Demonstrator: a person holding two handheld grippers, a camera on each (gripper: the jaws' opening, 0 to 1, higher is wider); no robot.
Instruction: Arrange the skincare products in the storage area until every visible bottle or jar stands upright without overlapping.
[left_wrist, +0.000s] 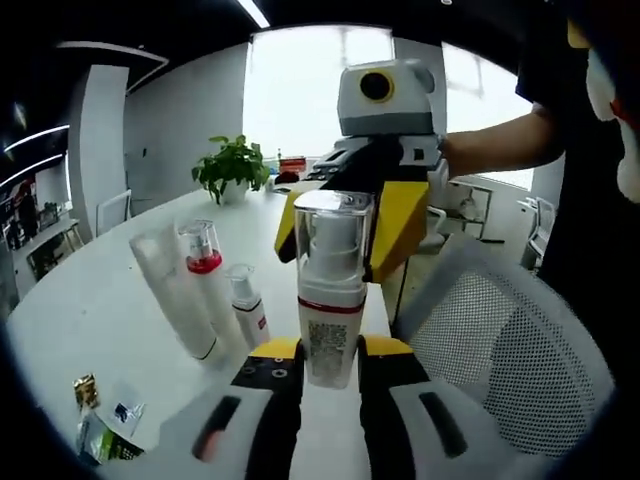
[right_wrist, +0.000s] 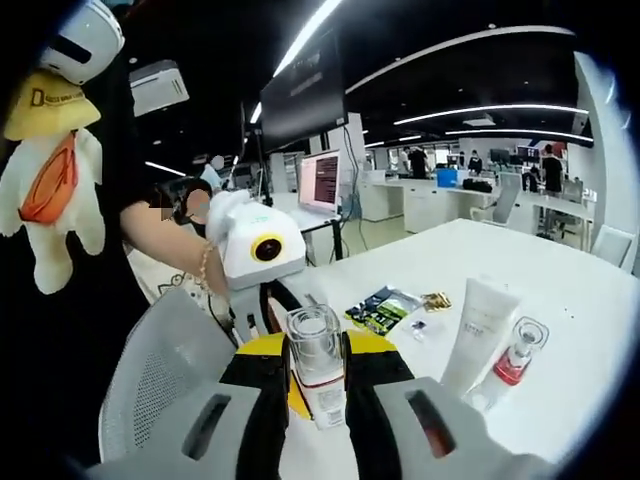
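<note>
Beyond the pump bottle (left_wrist: 331, 290), apparently a potted plant (left_wrist: 231, 166).

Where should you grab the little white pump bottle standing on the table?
Probably by its straight lower body, not the narrower pump top. The little pump bottle stands upright close beside the red-collared bottle, so come in level from its free side, fingers around the body.

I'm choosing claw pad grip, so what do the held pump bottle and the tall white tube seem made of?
The pump bottle looks like rigid plastic: a glossy, see-through cap over a white pump, an opaque white body with a red band. The white tube looks like soft matte plastic, judging by its flat, tapered shape, though its stiffness can't be confirmed. Both claws close on the bottle.
</note>
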